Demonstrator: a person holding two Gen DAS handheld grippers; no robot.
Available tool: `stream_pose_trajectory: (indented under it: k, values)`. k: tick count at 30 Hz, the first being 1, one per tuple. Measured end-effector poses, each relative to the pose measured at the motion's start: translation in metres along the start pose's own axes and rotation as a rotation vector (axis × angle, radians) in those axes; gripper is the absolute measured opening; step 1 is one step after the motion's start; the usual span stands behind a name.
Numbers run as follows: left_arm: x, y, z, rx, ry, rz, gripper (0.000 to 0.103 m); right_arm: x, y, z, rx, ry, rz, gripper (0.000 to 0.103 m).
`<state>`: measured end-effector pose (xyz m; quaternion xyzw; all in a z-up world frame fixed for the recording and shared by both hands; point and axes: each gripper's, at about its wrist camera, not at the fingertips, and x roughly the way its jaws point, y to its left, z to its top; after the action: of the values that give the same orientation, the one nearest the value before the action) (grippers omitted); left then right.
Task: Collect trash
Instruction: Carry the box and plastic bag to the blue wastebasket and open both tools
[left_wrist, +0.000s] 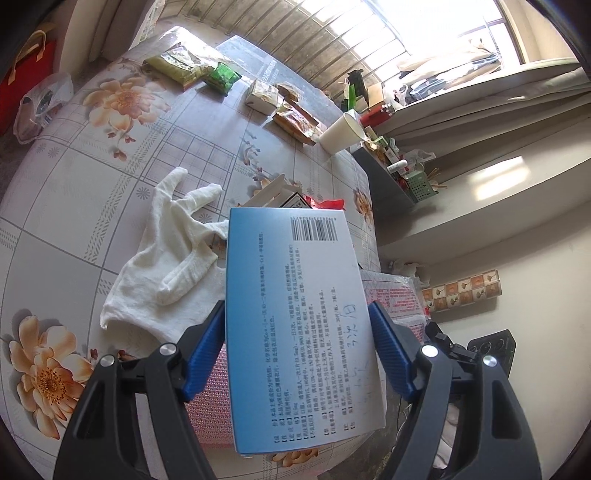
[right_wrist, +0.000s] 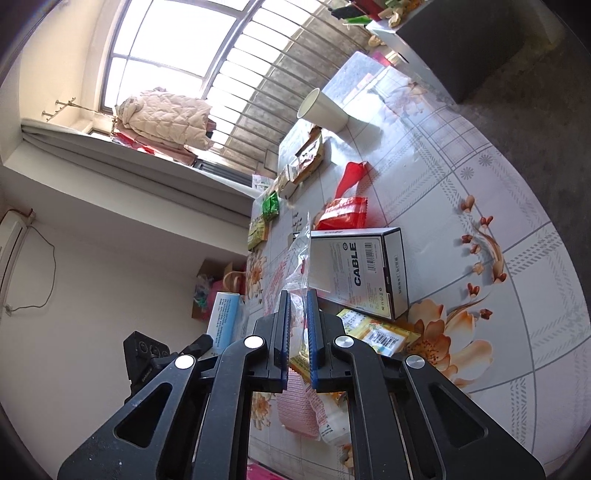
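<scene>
Trash in the left gripper: we hold a flat blue-and-white medicine box (left_wrist: 295, 325) in the left gripper (left_wrist: 298, 325), its blue pads pressing the box's two long edges, jaws spread wide around it. The printed back with a barcode faces the camera, and the box is lifted clear of the surface.
Trash in the right gripper: we have the right gripper (right_wrist: 297, 306) nearly closed, its pads pinching a crinkled clear plastic bag (right_wrist: 295, 266) with pink print that sticks up past the fingertips.
Surface: we see a floral, checked tablecloth (left_wrist: 74, 206) covering it.
Beside the left gripper: a white cloth glove (left_wrist: 166, 258) lies flat on the surface, just left of the held box.
Beside the right gripper: a white box marked CABLE (right_wrist: 364, 271) lies just beyond the bag, with a red snack wrapper (right_wrist: 343, 216) behind it and a yellow packet (right_wrist: 376, 334) near the right finger.
Far side of the surface: we see a white paper cup (left_wrist: 341, 131) lying tilted on its side, green packets (left_wrist: 192, 68), and opened snack boxes (left_wrist: 280, 107) between them.
Cross view: in the right wrist camera we see the blue box at the left edge, near the other gripper's black body.
</scene>
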<state>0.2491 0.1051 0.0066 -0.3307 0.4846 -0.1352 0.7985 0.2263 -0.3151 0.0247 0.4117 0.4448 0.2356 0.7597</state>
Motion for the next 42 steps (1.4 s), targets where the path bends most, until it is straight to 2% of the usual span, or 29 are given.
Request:
stream_pose_trajectory:
  k: [13, 17, 21, 28, 33, 37, 42]
  values:
    - [0.003, -0.066, -0.013, 0.152, 0.014, -0.061, 0.074, -0.058, -0.023, -0.005, 0.049, -0.114, 0.026, 0.006]
    - [0.017, -0.099, -0.02, 0.214, 0.046, -0.093, 0.074, -0.093, -0.036, -0.007, 0.063, -0.185, -0.005, 0.006]
    - [0.039, -0.139, -0.031, 0.302, 0.089, -0.128, 0.074, -0.139, -0.055, -0.011, 0.09, -0.289, -0.078, 0.006]
    - [0.1, -0.217, -0.06, 0.438, 0.226, -0.187, 0.074, -0.221, -0.105, -0.032, 0.206, -0.488, -0.207, 0.007]
    - [0.157, -0.272, -0.089, 0.528, 0.346, -0.191, 0.074, -0.262, -0.141, -0.05, 0.297, -0.611, -0.319, 0.007]
    - [0.208, -0.311, -0.119, 0.605, 0.436, -0.164, 0.074, -0.273, -0.173, -0.059, 0.382, -0.655, -0.375, 0.007]
    - [0.283, -0.352, -0.159, 0.676, 0.577, -0.105, 0.074, -0.282, -0.219, -0.062, 0.484, -0.655, -0.413, 0.007]
